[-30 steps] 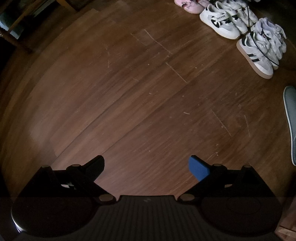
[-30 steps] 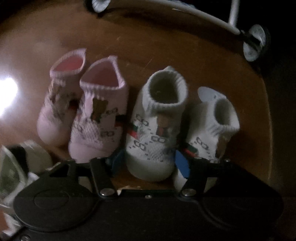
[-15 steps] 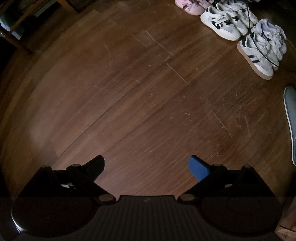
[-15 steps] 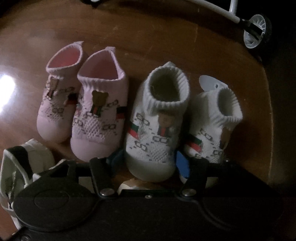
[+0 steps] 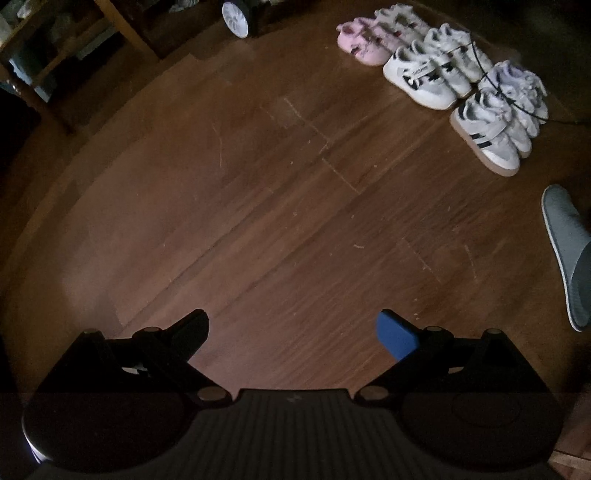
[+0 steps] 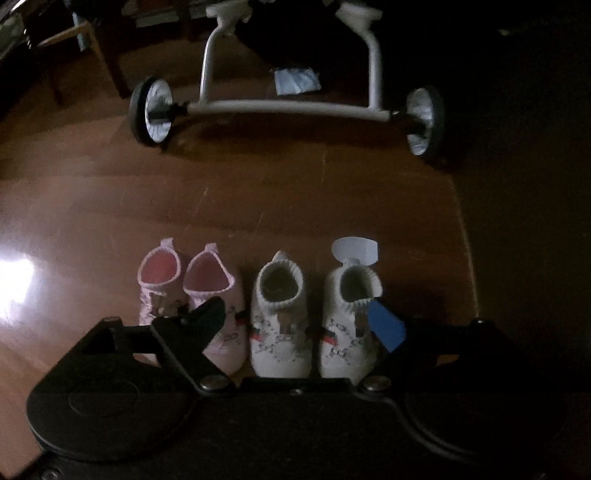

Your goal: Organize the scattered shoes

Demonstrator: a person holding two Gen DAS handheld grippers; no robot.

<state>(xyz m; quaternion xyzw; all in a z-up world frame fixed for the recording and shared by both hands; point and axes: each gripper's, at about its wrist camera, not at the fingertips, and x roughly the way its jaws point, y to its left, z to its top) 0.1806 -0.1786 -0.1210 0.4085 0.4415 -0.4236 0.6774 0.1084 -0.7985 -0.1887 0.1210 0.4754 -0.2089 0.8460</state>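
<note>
In the right wrist view a pair of pink baby sock shoes and a pair of white baby sock shoes stand side by side on the wooden floor, heels away from me. My right gripper is open and empty, raised above the white pair. In the left wrist view my left gripper is open and empty over bare floor. Far at the upper right lie pink shoes, white sneakers with black marks and white striped sneakers in a row.
A stroller frame with two wheels stands behind the baby shoes. A paper tag hangs on the right white shoe. A grey slipper lies at the right edge. Wooden furniture legs stand at the upper left.
My right gripper opened wider and drew back and up from the white shoe, so the stroller frame came into view. The left gripper tilted up slightly; more of the far shoes shows.
</note>
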